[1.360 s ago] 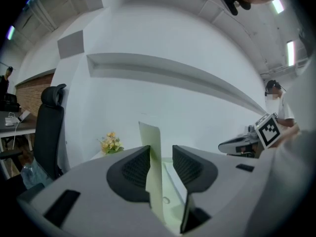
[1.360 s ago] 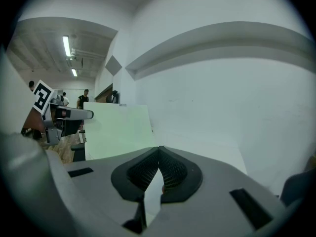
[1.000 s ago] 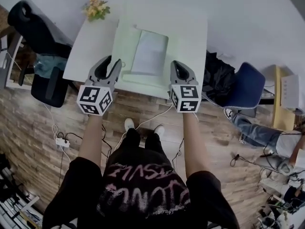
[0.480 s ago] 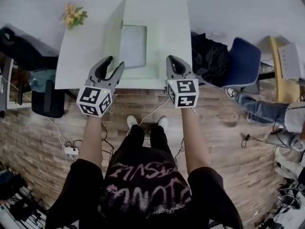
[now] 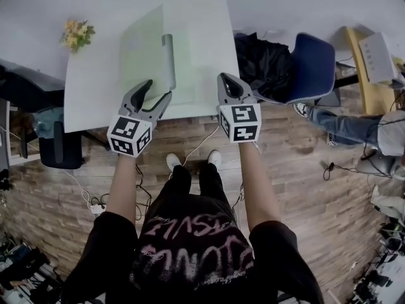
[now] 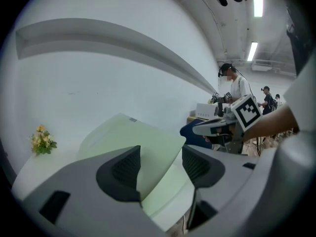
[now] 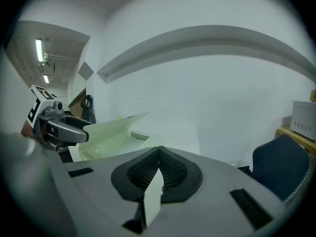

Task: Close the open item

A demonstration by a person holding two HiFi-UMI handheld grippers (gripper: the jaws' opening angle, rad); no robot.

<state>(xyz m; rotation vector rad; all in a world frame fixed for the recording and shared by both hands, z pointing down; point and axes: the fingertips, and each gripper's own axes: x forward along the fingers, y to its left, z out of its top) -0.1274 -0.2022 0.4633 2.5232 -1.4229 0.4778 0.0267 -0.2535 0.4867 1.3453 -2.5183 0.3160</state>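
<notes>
A pale green flat case (image 5: pixel 183 62) lies open on the white table (image 5: pixel 101 87), its lid (image 5: pixel 142 49) raised on the left side. My left gripper (image 5: pixel 157 90) hovers at the case's near edge, and its jaws are opening. In the left gripper view the gripper (image 6: pixel 160 157) has nothing pressed between its pads, and the lid (image 6: pixel 123 132) shows beyond the gap. My right gripper (image 5: pixel 226 78) is shut and empty at the table's front edge, right of the case. Its closed tips (image 7: pixel 159 149) point past the case (image 7: pixel 113 132).
Yellow flowers (image 5: pixel 76 33) stand at the table's far left corner. A blue chair (image 5: pixel 313 65) with a black bag (image 5: pixel 266 65) is to the right, and a black office chair (image 5: pixel 31 94) to the left. A seated person's legs (image 5: pixel 354 132) are at far right. Cables lie on the wooden floor.
The left jaws have spread wider. The view has swung, so the case now sits more to the left with its lid seen nearly edge-on. Both grippers are nearer the table's front edge.
</notes>
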